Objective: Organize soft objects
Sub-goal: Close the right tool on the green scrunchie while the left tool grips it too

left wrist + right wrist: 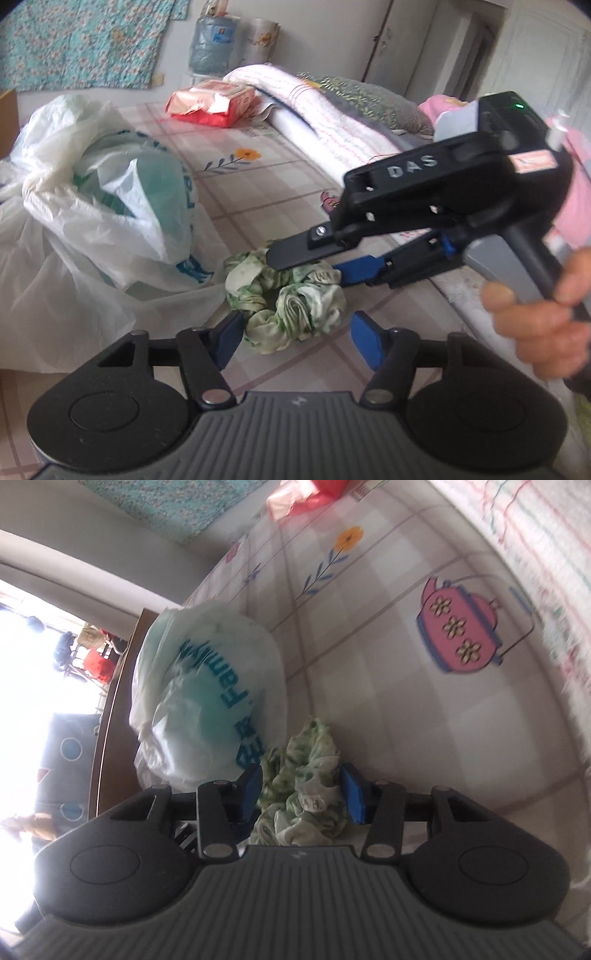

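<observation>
A green-and-white fabric scrunchie (284,306) (303,790) lies crumpled on the checked bedsheet (258,184). In the right wrist view it fills the gap of my right gripper (303,792), and both blue pads (253,788) press on its sides. From the left wrist view that right gripper (303,264) comes in from the right, angled down onto the scrunchie's far side, held by a person's hand (535,317). My left gripper (299,341) stands open at the scrunchie's near edge. Its left pad (231,339) is close against the cloth and its right pad stands a little apart.
White plastic bags with teal print (110,206) (207,686) are heaped just left of the scrunchie. A red and pink packet (214,103) and a folded quilt (314,110) lie farther back. The wooden bed edge (110,716) runs behind the bags.
</observation>
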`<action>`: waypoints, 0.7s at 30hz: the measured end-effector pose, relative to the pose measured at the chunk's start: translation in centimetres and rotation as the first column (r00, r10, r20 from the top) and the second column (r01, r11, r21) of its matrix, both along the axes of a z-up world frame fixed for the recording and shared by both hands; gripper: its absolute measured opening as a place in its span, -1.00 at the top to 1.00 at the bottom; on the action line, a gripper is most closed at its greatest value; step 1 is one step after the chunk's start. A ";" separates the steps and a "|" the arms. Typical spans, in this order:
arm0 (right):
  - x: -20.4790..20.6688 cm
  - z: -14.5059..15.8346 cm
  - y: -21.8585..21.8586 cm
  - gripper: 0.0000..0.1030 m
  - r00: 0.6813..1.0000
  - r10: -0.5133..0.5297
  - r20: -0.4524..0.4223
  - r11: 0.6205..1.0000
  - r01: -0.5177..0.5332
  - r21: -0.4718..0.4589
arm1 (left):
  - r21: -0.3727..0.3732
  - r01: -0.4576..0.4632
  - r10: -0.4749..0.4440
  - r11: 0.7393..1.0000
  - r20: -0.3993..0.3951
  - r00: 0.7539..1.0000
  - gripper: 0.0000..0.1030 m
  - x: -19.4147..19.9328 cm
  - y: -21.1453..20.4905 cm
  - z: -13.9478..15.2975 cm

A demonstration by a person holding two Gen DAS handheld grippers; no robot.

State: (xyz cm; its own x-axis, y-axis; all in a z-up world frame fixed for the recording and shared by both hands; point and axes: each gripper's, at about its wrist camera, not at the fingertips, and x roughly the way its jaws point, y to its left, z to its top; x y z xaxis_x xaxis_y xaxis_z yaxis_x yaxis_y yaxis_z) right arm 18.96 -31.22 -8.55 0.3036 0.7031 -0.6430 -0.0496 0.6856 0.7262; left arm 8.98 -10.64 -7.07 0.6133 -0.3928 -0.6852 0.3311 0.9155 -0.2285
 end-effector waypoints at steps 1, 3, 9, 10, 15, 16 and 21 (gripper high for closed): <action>-0.2 -0.1 0.2 0.11 1.000 0.006 -0.005 1.000 -0.006 0.008 | 0.000 -0.008 0.008 1.000 0.000 1.000 -0.20 0.0 0.1 0.0; -0.5 -0.2 0.5 0.10 1.000 0.011 -0.016 1.000 -0.011 0.027 | 0.000 -0.015 0.015 1.000 0.005 1.000 -0.15 0.1 0.2 0.0; -1.4 -0.4 0.9 0.10 0.999 -0.002 -0.040 0.998 0.004 0.058 | -0.025 0.003 -0.003 1.000 0.013 1.000 -0.03 -0.6 0.4 0.1; -1.6 -0.3 1.0 0.10 0.999 -0.005 -0.043 0.998 0.007 0.061 | -0.032 0.009 -0.008 0.999 0.017 1.000 -0.03 -1.0 0.5 0.3; -2.6 0.8 1.2 0.10 1.000 -0.007 -0.027 0.998 0.008 0.060 | -0.069 0.029 -0.025 0.997 0.067 0.997 -0.03 -2.2 1.0 1.8; -2.9 1.3 1.3 0.10 1.000 -0.007 -0.019 0.998 0.008 0.059 | -0.077 0.031 -0.025 0.997 0.079 0.997 -0.03 -2.5 1.2 2.2; -3.6 4.7 2.4 0.10 0.998 0.013 0.054 0.999 -0.016 0.046 | -0.099 0.033 -0.016 0.995 0.167 0.986 -0.03 -3.4 2.5 5.1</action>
State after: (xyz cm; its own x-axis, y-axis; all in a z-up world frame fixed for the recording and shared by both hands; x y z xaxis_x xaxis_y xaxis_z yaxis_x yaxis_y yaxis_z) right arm 15.34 -28.87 -3.84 0.3264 0.7363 -0.5927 -0.0990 0.6502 0.7533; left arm 5.58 -8.17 -1.97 0.7047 -0.4709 -0.5307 0.3941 0.8818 -0.2592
